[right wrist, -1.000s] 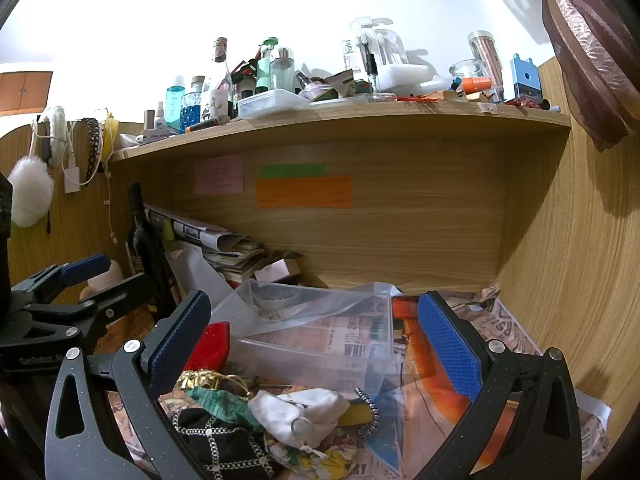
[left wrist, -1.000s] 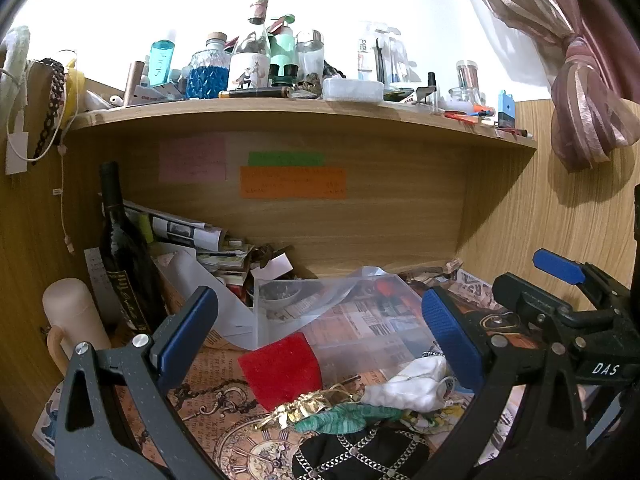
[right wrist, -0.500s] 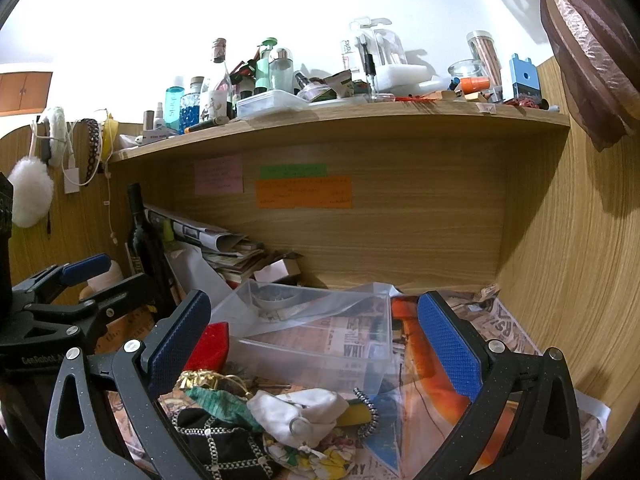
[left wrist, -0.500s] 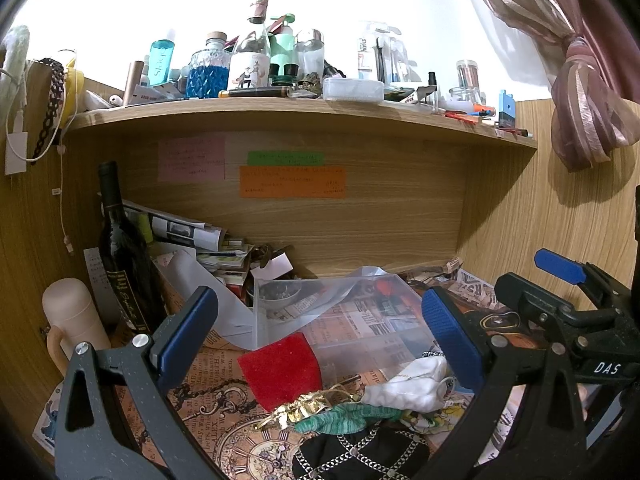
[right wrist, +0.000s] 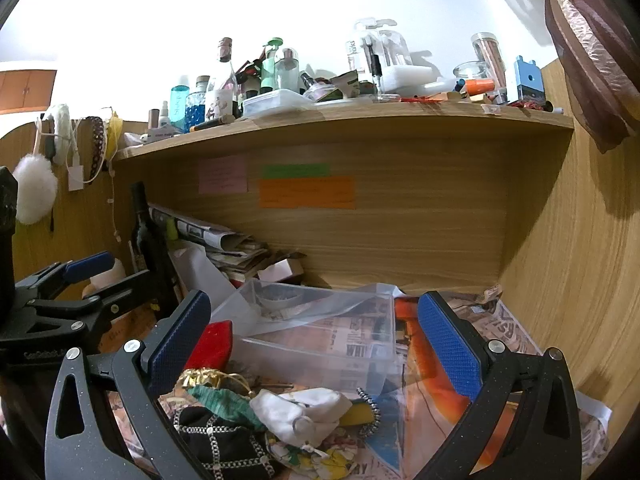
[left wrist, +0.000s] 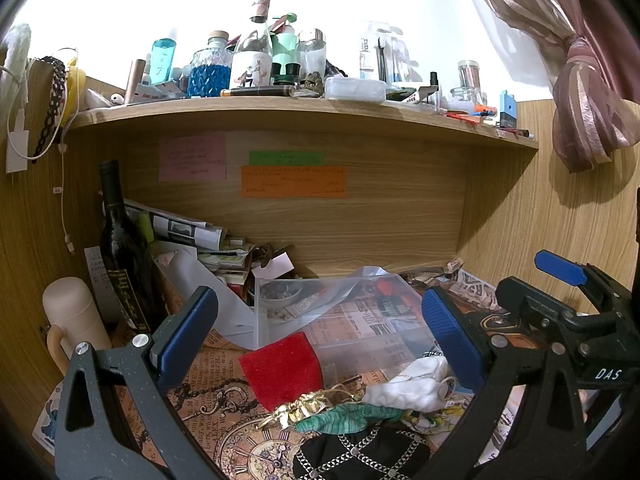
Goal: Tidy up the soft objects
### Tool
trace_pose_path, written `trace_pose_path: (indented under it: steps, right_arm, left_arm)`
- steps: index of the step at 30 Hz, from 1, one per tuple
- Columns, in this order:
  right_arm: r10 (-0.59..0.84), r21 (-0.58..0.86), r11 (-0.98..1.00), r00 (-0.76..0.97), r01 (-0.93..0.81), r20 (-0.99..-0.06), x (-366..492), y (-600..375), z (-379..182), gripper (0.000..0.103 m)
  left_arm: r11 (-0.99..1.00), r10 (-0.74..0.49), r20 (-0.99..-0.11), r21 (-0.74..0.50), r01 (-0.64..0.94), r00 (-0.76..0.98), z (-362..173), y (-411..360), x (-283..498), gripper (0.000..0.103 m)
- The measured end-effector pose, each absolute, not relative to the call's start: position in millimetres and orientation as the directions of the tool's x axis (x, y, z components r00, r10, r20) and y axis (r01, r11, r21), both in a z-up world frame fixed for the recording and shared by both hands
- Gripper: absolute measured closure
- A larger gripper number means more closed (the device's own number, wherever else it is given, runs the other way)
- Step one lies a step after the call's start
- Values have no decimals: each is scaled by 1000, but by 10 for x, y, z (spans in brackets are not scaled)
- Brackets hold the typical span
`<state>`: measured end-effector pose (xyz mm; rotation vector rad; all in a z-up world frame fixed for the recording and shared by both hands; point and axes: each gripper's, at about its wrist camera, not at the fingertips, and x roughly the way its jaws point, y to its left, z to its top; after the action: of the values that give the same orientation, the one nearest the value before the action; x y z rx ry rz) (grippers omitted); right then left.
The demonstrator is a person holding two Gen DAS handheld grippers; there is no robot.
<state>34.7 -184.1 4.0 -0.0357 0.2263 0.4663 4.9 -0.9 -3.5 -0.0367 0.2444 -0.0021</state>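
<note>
A pile of soft things lies on the desk in front of a clear plastic box (left wrist: pixel 384 320) (right wrist: pixel 320 344). It holds a red sponge (left wrist: pixel 282 368) (right wrist: pixel 210 344), a white cloth (left wrist: pixel 408 388) (right wrist: pixel 296 408), a green knit piece (left wrist: pixel 340 418) (right wrist: pixel 224 400), a gold scrunchie (left wrist: pixel 304 404) (right wrist: pixel 200 378) and a black chain-patterned cloth (left wrist: pixel 360 456) (right wrist: pixel 224 448). My left gripper (left wrist: pixel 320 332) is open and empty above the pile. My right gripper (right wrist: pixel 316 340) is open and empty, to the pile's right. The box looks empty.
A dark wine bottle (left wrist: pixel 120 248) and a beige mug (left wrist: pixel 72 320) stand at the left. Stacked papers (left wrist: pixel 192 236) lie at the back. A cluttered shelf (left wrist: pixel 304 104) hangs overhead. Wooden walls close both sides. Printed paper (right wrist: pixel 440 400) covers the desk.
</note>
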Motion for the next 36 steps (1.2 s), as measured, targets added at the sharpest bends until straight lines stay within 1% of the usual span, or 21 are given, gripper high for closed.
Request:
trace_pose_path:
  steps: [4, 11, 15, 18, 21, 23, 25, 30, 33, 36]
  right_arm:
    - [445, 21, 891, 863, -453, -238, 378, -1843, 9, 0]
    - [436, 42, 895, 848, -445, -300, 496, -1864, -130, 0]
    - [423, 35, 898, 839, -438, -342, 546, -1874, -246, 0]
    - [416, 32, 897, 819, -441, -396, 602, -1877, -386, 0]
    - [415, 33, 894, 800, -446, -433, 640, -1881, -485, 4]
    - [418, 38, 891, 784, -452, -459, 671, -1882, -555, 7]
    - [422, 47, 887, 767, -459, -482, 699, -1881, -616, 13]
    - [437, 73, 875, 716, -478, -545, 794, -1831, -793, 22]
    - [455, 97, 865, 686, -493, -567, 849, -1792, -870, 23]
    - [464, 111, 858, 663, -502, -587, 893, -1753, -929, 24]
  left_arm:
    - [999, -12, -257, -37, 2, 966, -68, 15, 79, 0]
    - [999, -25, -309, -38, 14, 951, -231, 36, 159, 0]
    - [998, -37, -362, -57, 18, 932, -383, 86, 233, 0]
    - [998, -33, -414, -70, 4, 910, -537, 144, 306, 0]
    - [996, -26, -459, -85, -15, 888, -682, 211, 375, 1]
    - [995, -20, -490, -96, -31, 871, -780, 264, 419, 6]
    - [993, -16, -522, -106, -46, 853, -876, 321, 479, 9]
    - [989, -9, -564, -125, -75, 826, -1029, 434, 648, 10]
    - [987, -15, -584, -137, -80, 812, -1082, 473, 776, 10]
    - [983, -51, -612, -171, -69, 789, -1174, 498, 942, 10]
